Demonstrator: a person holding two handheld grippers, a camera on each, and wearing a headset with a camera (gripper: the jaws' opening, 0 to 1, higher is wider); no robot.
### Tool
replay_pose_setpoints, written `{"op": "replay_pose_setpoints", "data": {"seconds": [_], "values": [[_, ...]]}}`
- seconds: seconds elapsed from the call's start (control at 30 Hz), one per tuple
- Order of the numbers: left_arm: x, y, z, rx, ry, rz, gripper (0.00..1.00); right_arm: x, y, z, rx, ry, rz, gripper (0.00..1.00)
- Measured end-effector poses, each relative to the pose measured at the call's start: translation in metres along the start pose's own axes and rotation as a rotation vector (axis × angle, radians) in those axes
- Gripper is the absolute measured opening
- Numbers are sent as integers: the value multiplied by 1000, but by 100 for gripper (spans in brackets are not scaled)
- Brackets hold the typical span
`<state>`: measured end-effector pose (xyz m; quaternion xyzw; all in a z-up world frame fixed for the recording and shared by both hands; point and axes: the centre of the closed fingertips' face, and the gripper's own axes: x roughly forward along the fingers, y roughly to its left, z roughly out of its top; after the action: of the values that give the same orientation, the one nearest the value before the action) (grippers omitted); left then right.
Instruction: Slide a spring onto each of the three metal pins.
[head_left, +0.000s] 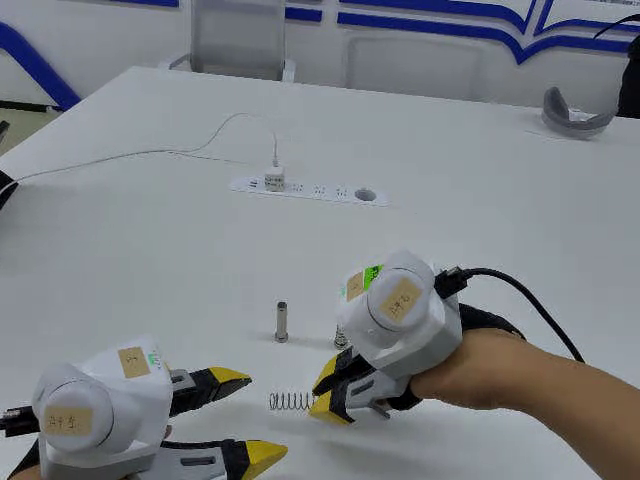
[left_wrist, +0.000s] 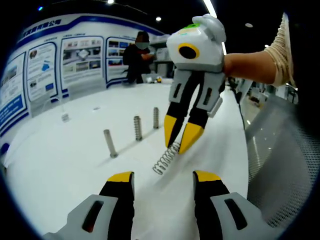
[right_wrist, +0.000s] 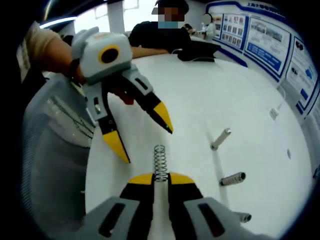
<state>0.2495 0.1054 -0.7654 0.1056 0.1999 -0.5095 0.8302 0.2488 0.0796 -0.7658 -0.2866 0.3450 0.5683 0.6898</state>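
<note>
We see the right gripper (right_wrist: 160, 179), tilted down, pinching a coiled wire spring (right_wrist: 160, 161) (flat on the smooth white table (head_left: 150, 250)); the left gripper (left_wrist: 163, 176) gapes wide.

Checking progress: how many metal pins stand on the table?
3, in a row: a bare pin nearest the left gripper, a spring-covered pin in the middle, a third pin farthest.
</note>
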Motion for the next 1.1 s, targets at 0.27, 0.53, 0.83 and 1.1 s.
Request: {"op": "replay_pose_setpoints", "data": {"seconds": [0.27,0.53,0.83,1.1], "values": [[0,-4,4,62,-14,-15,34,-1,7,6,-31,10,30,11],[2,-8,3,99,-17,-26,24,-2,14,11,-56,14,49,11],[2,-9,4,127,-17,-26,13,-7,17,17,-65,8,53,11],[3,-9,3,129,-18,-28,12,-13,16,30,-73,-25,43,11]]}}
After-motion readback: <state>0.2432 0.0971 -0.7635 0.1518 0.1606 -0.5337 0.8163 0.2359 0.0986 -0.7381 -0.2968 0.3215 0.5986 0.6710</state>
